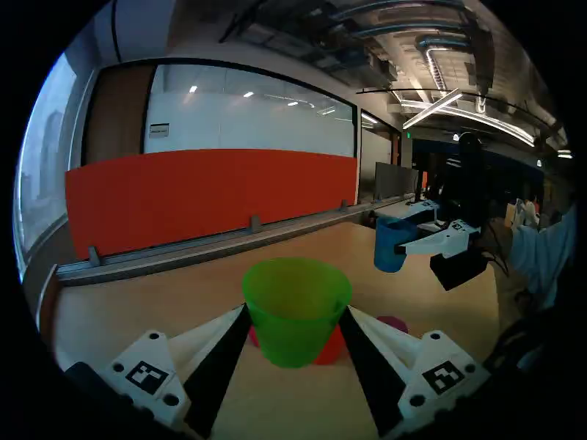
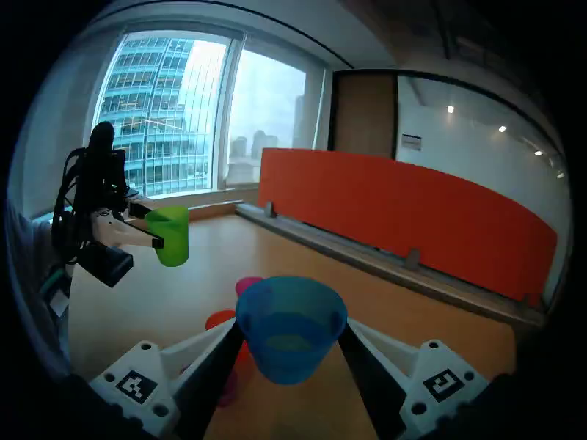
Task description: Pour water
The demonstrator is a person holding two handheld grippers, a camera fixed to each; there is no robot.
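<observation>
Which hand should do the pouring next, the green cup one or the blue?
Right, probably: the right hand-held gripper grips the blue cup, which seems to hold water. The left hand-held gripper holds a green cup that looks empty and upright.

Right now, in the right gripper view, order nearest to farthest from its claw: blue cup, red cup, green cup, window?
1. Blue plastic cup, in the right claw.
2. Red plastic cup, just below, left.
3. Green plastic cup, left, in the left claw.
4. Glass window, far left.
</observation>
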